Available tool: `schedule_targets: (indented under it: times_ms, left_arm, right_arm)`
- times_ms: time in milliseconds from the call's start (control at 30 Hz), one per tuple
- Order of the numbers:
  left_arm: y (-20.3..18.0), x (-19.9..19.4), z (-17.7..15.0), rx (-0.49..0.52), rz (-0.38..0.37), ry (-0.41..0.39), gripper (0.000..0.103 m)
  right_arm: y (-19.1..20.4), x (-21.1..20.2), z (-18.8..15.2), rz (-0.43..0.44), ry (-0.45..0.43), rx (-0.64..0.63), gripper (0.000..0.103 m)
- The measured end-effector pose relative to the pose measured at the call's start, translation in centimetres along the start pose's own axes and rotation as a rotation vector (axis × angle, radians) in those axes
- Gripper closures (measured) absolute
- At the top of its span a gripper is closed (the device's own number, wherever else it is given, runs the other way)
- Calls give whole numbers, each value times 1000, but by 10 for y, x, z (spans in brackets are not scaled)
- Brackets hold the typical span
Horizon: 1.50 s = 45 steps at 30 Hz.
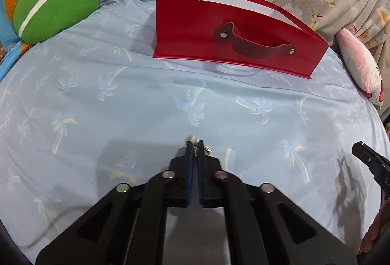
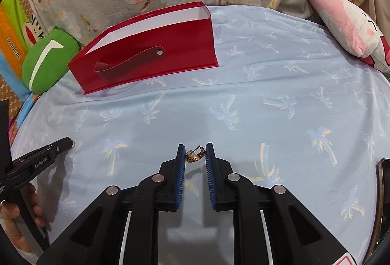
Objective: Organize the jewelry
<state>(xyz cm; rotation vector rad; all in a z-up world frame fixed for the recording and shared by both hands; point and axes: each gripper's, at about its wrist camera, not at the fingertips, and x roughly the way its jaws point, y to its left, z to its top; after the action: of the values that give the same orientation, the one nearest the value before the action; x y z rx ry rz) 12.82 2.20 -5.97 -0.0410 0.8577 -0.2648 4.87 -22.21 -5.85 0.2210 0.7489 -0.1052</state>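
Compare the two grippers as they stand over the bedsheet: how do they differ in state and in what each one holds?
The left gripper is shut tight on a small pearl piece; the right gripper stands wider, pinching a gold hoop earring. Both point down at the blue sheet, before the red box.

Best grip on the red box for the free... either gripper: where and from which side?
Take the red box by its strap handle on the front wall, coming from the near side. The strap bows out from the wall between two rivets, leaving a gap for one finger; the walls look too wide and smooth to pinch.
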Motion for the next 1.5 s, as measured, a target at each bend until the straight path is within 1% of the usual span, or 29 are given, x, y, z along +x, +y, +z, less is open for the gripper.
schedule_targets:
  times_ms: [200,567,633,733,767,800,867,933,967,1033,1067,1100,1200,1333,1433,1500]
  left_arm:
    - [-2,-1,0,2,-28,-5,103]
    - [-7,-28,7,6,-61,-67,103]
    - [-7,-26,8,1,-82,-47,103]
    - [-8,-17,4,13,-71,-17,103]
    - [-9,-13,3,13,-65,-3,101]
    - [-10,-8,1,10,-66,14,98]
    - [-11,-2,-2,7,-58,32,97]
    - [-14,-2,-4,24,-44,18,95]
    - [-15,-2,-4,33,-44,16,92]
    - [-16,-3,-4,36,-47,13,84]
    - [-16,-4,-4,35,-43,7,75]
    - [-15,-5,-4,35,-36,-3,69]
    - [-14,-7,-4,39,-16,-22,67]
    - [-13,-3,-4,42,29,-19,67]
    - [-10,-5,-4,33,25,-28,67]
    - [-10,-1,-4,37,23,-10,68]
  right_arm:
    - [4,-3,0,15,-6,-1,88]
    - [12,-18,8,41,-47,-15,88]
    - [13,-20,8,44,-51,-16,88]
    - [13,-20,8,43,-49,-16,88]
    - [13,-20,8,43,-46,-15,88]
    - [14,-20,7,43,-45,-15,88]
    - [14,-20,6,43,-43,-14,88]
    - [14,-20,6,43,-41,-15,88]
    - [14,-20,6,43,-41,-15,88]
    - [14,-20,6,44,-41,-13,88]
    - [13,-19,6,45,-40,-12,88]
    - [14,-20,6,45,-40,-13,88]
    - [13,-18,6,45,-39,-13,88]
    - [13,-18,5,46,-37,-13,88]
    - [13,-15,4,47,-32,-13,88]
    - [14,-14,3,51,-30,-12,88]
